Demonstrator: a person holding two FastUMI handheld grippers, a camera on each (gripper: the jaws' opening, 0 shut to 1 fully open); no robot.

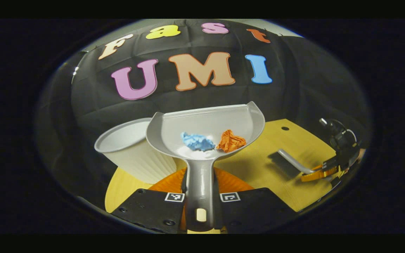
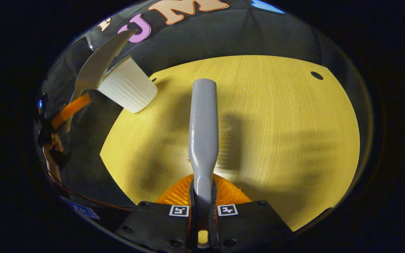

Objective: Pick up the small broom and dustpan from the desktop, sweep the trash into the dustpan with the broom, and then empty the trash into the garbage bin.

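Note:
My left gripper [image 1: 200, 196] is shut on the handle of the grey dustpan [image 1: 206, 130], which is raised off the table. A blue paper wad [image 1: 197, 141] and an orange paper wad [image 1: 231, 140] lie in the pan. The white ribbed garbage bin [image 1: 132, 151] stands just behind and left of the pan, its rim partly covered by it. In the right gripper view the tilted dustpan [image 2: 97, 66] hangs over the bin [image 2: 128, 89]. My right gripper [image 2: 202, 207] is shut on the grey broom [image 2: 203, 119], which points out over the table. The broom [image 1: 292, 161] sits low at the table's right.
The yellow wooden table [image 2: 276, 133] has a small hole [image 2: 316, 75] near its far right corner. A hand [image 2: 53, 147] holds the left gripper [image 2: 70, 110] at the table's left edge. The right gripper [image 1: 323, 172] is at the table's right edge.

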